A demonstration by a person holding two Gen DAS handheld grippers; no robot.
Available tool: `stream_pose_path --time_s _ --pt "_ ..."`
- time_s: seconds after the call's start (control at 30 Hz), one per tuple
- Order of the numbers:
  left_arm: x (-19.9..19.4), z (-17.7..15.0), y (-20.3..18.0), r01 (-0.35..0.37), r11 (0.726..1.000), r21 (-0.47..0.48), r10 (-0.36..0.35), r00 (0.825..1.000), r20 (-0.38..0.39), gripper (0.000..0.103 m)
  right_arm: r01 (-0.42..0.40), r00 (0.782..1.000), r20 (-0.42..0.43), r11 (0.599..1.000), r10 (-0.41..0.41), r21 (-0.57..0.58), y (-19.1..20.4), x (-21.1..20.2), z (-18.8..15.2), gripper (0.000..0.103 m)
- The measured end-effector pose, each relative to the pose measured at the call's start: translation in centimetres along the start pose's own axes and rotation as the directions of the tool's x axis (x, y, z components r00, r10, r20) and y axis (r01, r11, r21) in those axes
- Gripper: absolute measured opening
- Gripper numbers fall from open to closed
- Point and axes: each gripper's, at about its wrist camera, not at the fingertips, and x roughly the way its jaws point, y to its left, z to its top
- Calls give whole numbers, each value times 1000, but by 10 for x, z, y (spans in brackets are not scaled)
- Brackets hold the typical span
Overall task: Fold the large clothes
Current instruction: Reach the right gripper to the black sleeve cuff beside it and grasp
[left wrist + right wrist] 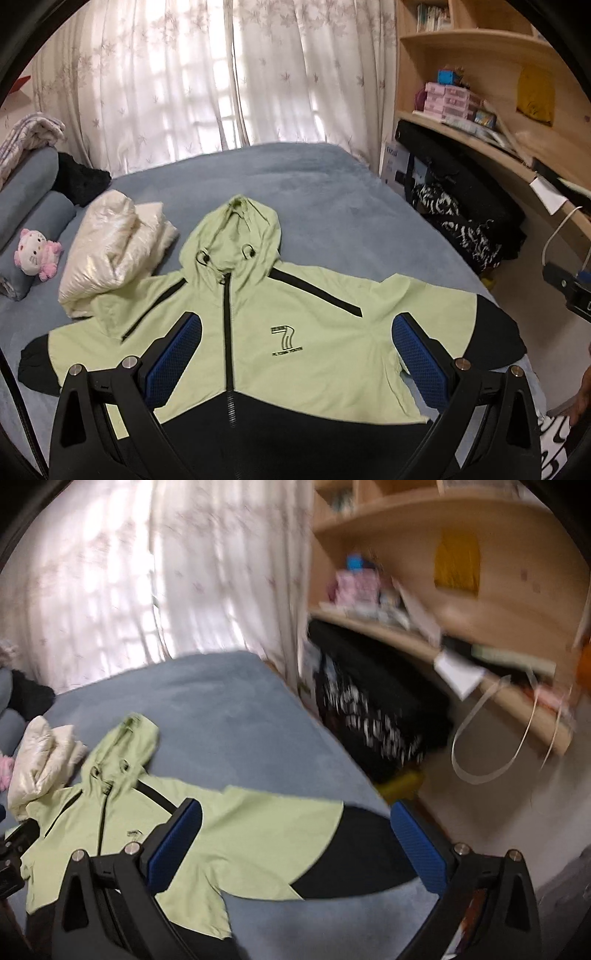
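Green-black jacket (295, 332): 1, flat | cream coat (110, 251): 1 | claws apart: 2

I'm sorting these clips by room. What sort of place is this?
Most likely a bedroom: a bed with a jacket spread on it, a plush toy by the pillows, and curtains over a window.

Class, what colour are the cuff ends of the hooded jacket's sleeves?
Black, against the light green jacket; clearest in the left wrist view.
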Motion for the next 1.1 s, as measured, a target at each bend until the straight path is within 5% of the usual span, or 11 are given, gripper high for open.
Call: stream_pose_path --time_s 0.17,0.3,0.6,0.83,0.97,1.1 --pt "60 -11 -22 -7 1000 -11 6 998 -69 102 -35 980 -180 972 79 232 -64 66 -21 95" --pt "107 -31 -40 -30 1000 9 31 990 -137 102 17 949 -297 922 107 387 -112 109 -55 91" --pt "160 -62 -62 14 999 31 -8 978 -208 102 114 876 -414 728 248 676 -187 186 -132 73" --pt "163 -72 -71 70 997 44 -59 975 -215 102 93 915 -329 669 235 737 -194 209 -135 71" --pt "154 -73 -70 77 996 55 -65 978 -199 93 81 932 -299 688 204 722 -192 216 -130 17" --pt "142 -72 -60 78 996 44 -68 981 -182 89 4 974 -170 734 152 679 -175 184 -110 8"
